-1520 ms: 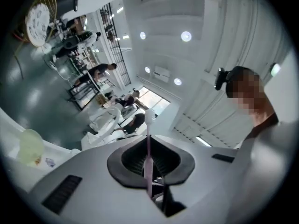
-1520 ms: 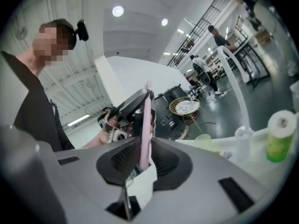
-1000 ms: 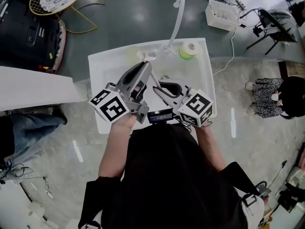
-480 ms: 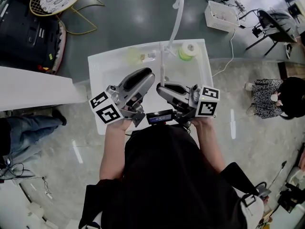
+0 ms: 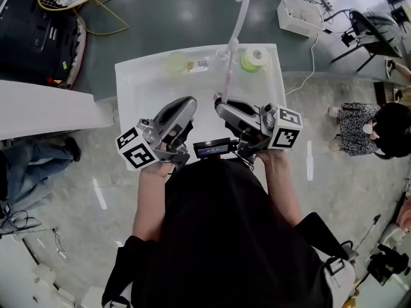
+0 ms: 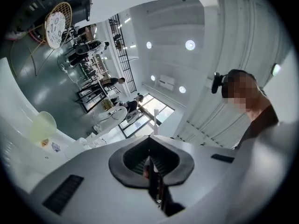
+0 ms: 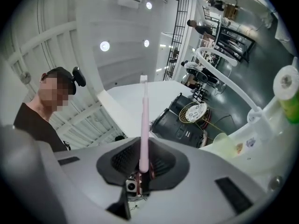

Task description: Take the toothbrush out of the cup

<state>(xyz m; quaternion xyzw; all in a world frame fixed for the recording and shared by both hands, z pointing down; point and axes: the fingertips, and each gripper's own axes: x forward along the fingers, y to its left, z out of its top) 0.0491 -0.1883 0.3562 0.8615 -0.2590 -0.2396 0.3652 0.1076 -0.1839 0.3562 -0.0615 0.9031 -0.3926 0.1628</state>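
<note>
Grey floor surrounds a white table (image 5: 128, 85) over which both grippers are held. The right gripper (image 5: 220, 104) is clamped on the lower end of a pink toothbrush (image 5: 226, 82), whose shaft runs straight out past the tips of its jaws with the head at the far end; the right gripper view shows the same hold (image 7: 142, 164), with the brush (image 7: 144, 125) centred between the pads. The left gripper (image 5: 188, 101) sits just beside the right one. Its jaws have just been closing and now meet with nothing between them, as its own view confirms (image 6: 149, 148).

A pale yellow cup (image 5: 176, 61) stands well ahead of the left gripper, near the table's far edge, and looks empty. The brush is clear of it and well apart, so the taking-out seems done. What is left, I judge, is only to carry the brush off or lay it down.

Ahead of the right gripper, a green holder with a white roll (image 5: 252, 59) stands by the foot of a curved white pipe (image 5: 237, 11). Both lie close to the line of the brush head and could be knocked if the brush swings forward. A small item (image 5: 200, 63) lies just right of the cup.
</note>
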